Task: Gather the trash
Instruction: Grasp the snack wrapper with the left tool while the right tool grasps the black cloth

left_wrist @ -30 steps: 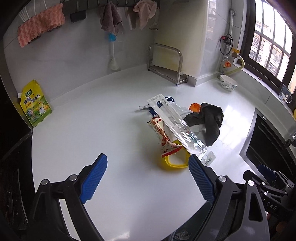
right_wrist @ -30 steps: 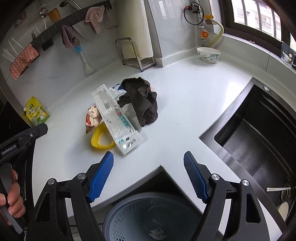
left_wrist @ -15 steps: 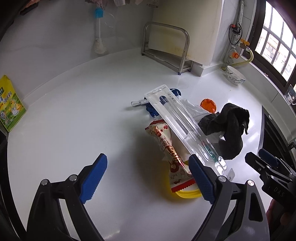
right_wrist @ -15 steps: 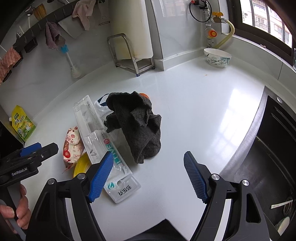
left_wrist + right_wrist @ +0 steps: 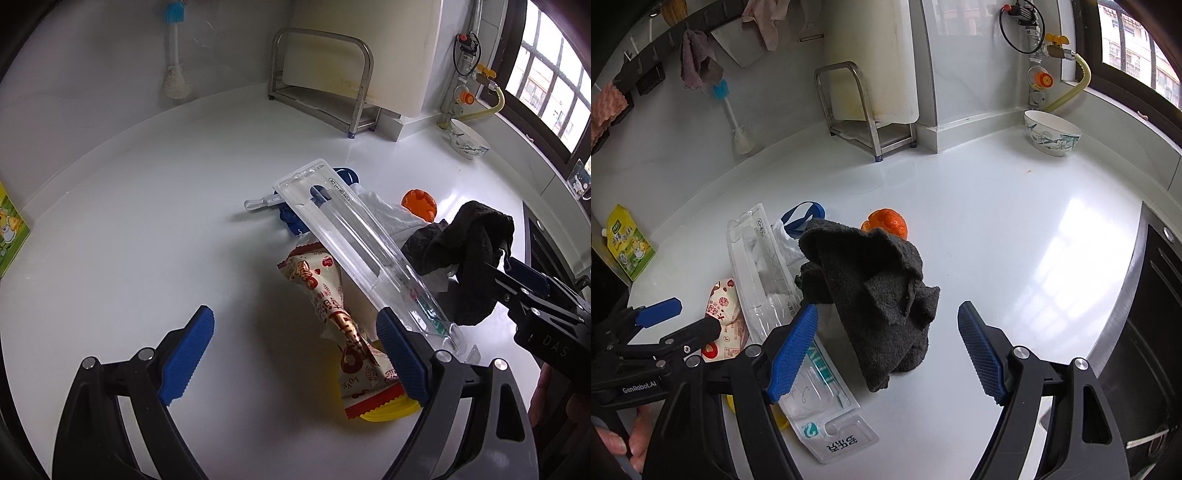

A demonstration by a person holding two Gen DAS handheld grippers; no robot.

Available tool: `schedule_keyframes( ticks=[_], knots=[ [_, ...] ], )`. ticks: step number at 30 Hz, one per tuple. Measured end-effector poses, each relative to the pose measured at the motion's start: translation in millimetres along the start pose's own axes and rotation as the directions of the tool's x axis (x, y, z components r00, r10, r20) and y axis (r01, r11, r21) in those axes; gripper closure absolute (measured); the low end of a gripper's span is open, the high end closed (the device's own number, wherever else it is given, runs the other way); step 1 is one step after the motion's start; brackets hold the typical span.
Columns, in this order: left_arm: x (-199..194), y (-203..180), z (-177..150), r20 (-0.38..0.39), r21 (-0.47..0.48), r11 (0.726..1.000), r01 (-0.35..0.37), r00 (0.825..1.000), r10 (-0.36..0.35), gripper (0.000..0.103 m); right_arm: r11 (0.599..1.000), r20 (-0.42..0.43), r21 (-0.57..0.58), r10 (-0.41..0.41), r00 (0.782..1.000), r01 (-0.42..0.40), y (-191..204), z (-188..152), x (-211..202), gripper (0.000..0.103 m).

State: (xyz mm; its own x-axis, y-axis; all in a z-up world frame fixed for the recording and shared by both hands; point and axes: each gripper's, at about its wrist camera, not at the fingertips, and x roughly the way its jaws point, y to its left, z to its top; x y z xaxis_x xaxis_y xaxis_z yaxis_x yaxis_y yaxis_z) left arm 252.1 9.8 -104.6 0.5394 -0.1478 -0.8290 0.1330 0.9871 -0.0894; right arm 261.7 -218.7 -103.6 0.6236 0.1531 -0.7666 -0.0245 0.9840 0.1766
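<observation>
This is a home kitchen. A glossy white surface (image 5: 997,229) runs around a corner beneath pale wall panels. A dark sink (image 5: 1145,332) is set into it at the right. Dishcloths (image 5: 698,62) hang from a wall rail, with a bottle brush (image 5: 733,114) leaning below. A steel rack (image 5: 860,110) holds a white cutting board (image 5: 871,55). A gas valve with yellow hose (image 5: 1067,81) sits beside a barred window (image 5: 546,92), near a patterned bowl (image 5: 1052,133).

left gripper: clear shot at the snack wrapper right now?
Probably yes: left gripper is open, snack wrapper lies between its fingers with its near side bare; the clear plastic package crowds its far edge.
</observation>
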Motion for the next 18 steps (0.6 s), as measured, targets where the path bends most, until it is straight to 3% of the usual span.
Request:
schedule_keyframes(
  ticks=[16,18],
  knots=[
    [22.0,1.9,2.9,-0.022,-0.029,0.999,0.014,1.0,-0.015,0.015,0.998,0.028,-0.032,-0.057,0.998,0.058,7.9,5.7,12.0,0.028],
    [23.4,1.3,2.1,-0.017,-0.028,1.0,0.01,1.0,-0.01,0.019,0.998,0.035,-0.03,-0.059,0.998,0.06,8.0,5.1,11.7,0.028]
  ],
)
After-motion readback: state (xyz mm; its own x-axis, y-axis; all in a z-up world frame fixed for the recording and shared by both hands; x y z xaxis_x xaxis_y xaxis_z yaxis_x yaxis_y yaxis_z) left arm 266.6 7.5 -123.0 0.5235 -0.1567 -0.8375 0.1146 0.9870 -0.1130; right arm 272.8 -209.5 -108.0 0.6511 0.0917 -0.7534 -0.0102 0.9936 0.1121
